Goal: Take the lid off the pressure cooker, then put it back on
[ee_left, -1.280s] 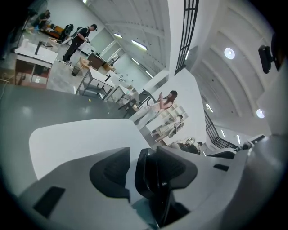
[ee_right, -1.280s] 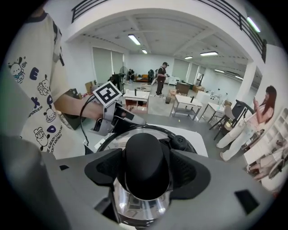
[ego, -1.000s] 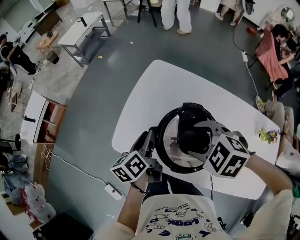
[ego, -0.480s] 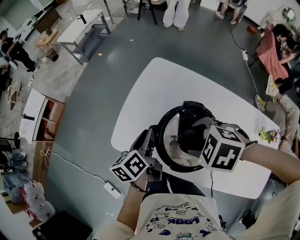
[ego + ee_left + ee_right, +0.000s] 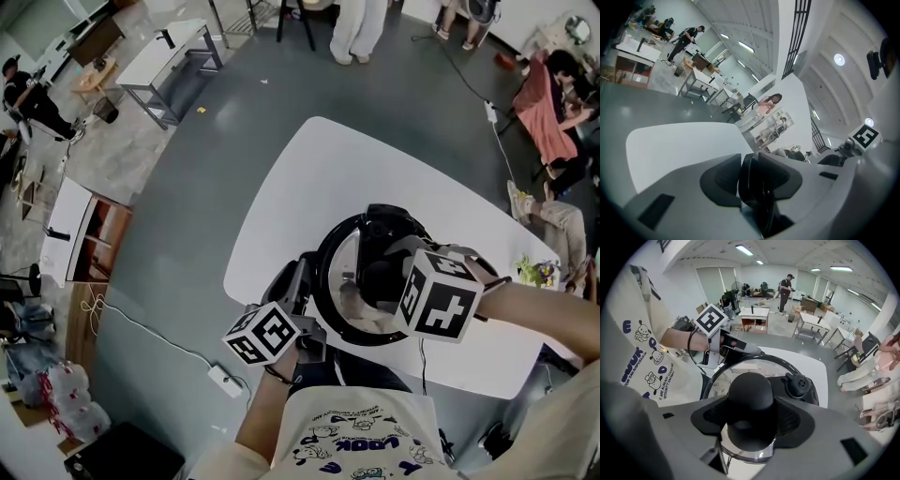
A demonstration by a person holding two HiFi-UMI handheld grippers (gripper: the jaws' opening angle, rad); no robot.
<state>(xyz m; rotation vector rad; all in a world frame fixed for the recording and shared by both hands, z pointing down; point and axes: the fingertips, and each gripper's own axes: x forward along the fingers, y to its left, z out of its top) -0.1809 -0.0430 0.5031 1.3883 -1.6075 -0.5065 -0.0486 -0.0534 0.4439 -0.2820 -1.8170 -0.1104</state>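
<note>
- Clamping the side handle [image 5: 761,206] of the pressure cooker [image 5: 321,281] at the lower left of the head view, the left gripper [image 5: 298,284] is steadying the pot. Its jaws have just been closing, and the black handle is sitting pinched between the pads.
- Just beyond it, the right gripper [image 5: 751,417] is pointing steeply down at the black knob [image 5: 751,390]. Its jaws have also just been closing, and the pads are pressing on both sides of the knob.
- The lid [image 5: 342,305] is still sitting on the cooker, near the lower edge of the white table [image 5: 319,178], so the removal step seems to be only starting.
- The next move is probably calling for a straight upward lift, perhaps after a twist, while the left side is holding the pot down.
- The lid is lying level with its knob pointing up. Its valve block [image 5: 394,223] is running from the knob toward the top of the frame, marking the long axis.
- Farther off, people [image 5: 354,28] are standing at the top of the head view.
</note>
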